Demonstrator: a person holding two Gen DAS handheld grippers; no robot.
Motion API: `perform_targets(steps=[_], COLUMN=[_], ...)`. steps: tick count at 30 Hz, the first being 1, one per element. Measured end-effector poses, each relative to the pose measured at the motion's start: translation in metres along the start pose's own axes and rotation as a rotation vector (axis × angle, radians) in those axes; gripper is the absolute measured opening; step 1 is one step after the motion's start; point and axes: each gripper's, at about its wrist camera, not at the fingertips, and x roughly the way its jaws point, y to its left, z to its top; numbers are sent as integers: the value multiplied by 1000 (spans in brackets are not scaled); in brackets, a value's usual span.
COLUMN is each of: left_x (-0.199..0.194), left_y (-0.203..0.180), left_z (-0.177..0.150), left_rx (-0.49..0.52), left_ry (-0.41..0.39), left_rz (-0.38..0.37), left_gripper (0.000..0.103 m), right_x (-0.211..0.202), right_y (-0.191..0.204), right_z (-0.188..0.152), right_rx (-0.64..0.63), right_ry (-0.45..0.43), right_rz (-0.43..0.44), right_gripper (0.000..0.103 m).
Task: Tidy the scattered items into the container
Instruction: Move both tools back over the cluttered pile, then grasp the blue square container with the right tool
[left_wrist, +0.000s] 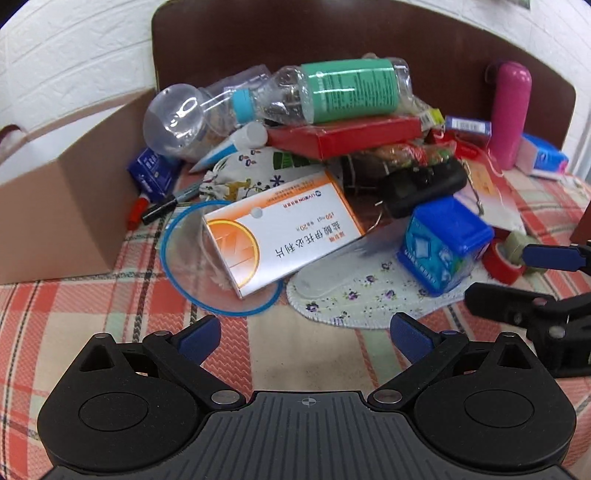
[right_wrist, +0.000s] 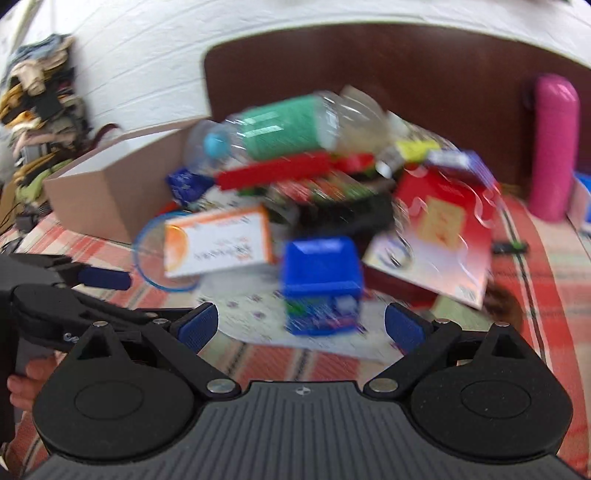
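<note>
Left gripper (left_wrist: 306, 338) spread wide, nothing between the fingers, hovering over the checked cloth (left_wrist: 110, 314) short of the pile. Right gripper (right_wrist: 301, 328) also spread wide and empty, lined up on the blue tub (right_wrist: 319, 284), which sits just ahead between the fingertips; contact not discernible, that view is motion-blurred.

Cardboard box (left_wrist: 62, 206) open on the left, touching the pile's left edge. Inside not visible from either camera.

Pile on the cloth, against the dark brown headboard (left_wrist: 295, 40):
- Orange-and-white medicine box (left_wrist: 280, 232) front centre, tilted, lying partly across a clear lid with a blue rim (left_wrist: 177, 258).
- Blue tub right of the medicine box, standing on a white flowered mat (left_wrist: 362, 295).
- Clear bottle with green label and blue cap (left_wrist: 332, 92) lying on its side on top, resting on a flat red box (left_wrist: 343, 138).
- Clear plastic globe (left_wrist: 173, 122) at the left of the bottle cap.
- White tube (left_wrist: 232, 144) and patterned cloth pouch (left_wrist: 236, 177) below it.
- Black marker (left_wrist: 162, 208) and small dark blue packet (left_wrist: 151, 171) by the box wall.
- Black case (left_wrist: 424, 184) mid-pile, red envelope (right_wrist: 443, 225) to the right.
- Red tape roll (left_wrist: 502, 262) near the right gripper's finger.
- Pink flask (left_wrist: 511, 110) upright at far right, apart from the pile.
</note>
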Motion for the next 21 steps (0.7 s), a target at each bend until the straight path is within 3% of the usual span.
perform_targets(steps=[8, 12, 18, 21], left_x=[5, 11, 17, 21], left_y=[15, 12, 9, 7], left_z=[10, 13, 16, 18], left_rx=[-19, 5, 30, 42], left_ry=[-10, -4, -2, 5], left_rz=[24, 8, -28, -38], left_gripper=[102, 96, 87, 85], right_x=[18, 28, 36, 40], right_y=[-7, -4, -7, -9], right_z=[-6, -3, 1, 2], right_rx=[30, 17, 17, 16], right_ry=[-6, -13, -23, -18], right_rz=[-3, -2, -14, -10], right_gripper=[98, 97, 92, 84])
